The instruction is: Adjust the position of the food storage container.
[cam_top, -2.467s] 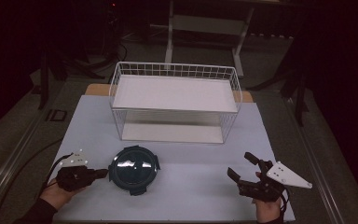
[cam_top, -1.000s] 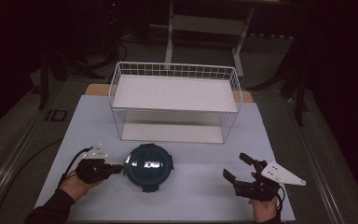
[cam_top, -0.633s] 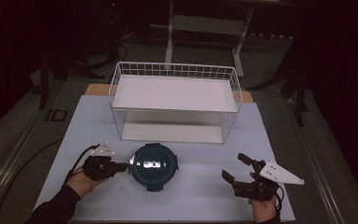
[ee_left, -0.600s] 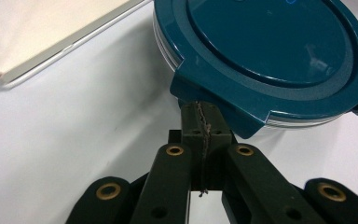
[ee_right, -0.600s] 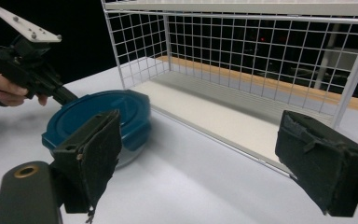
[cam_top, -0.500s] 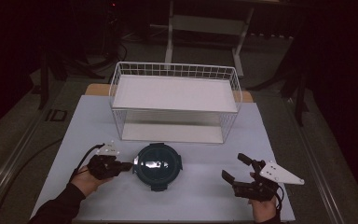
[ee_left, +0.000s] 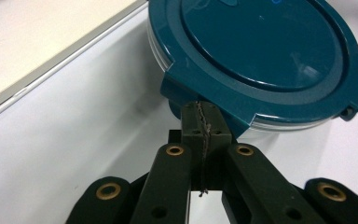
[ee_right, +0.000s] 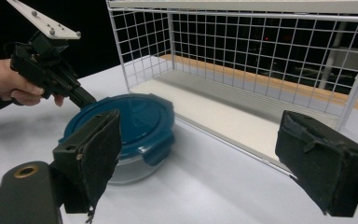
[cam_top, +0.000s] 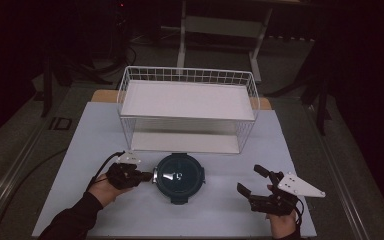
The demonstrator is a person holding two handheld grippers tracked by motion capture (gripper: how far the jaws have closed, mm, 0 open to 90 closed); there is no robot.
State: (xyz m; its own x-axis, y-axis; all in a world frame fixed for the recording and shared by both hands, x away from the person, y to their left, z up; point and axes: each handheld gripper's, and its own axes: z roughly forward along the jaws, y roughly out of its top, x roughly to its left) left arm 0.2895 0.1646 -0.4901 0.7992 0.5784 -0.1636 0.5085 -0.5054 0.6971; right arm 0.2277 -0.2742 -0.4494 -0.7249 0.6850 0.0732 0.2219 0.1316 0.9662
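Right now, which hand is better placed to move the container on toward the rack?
Left. The left tool has its jaws shut and its tip against a clip of the container. The right tool sits open off to the side, apart from it. The rack is just behind.

Couldn't make out any writing anywhere. The teal lid [cam_top: 178, 176] had a small pale mark near its middle, but it was too blurry and tiny to read.
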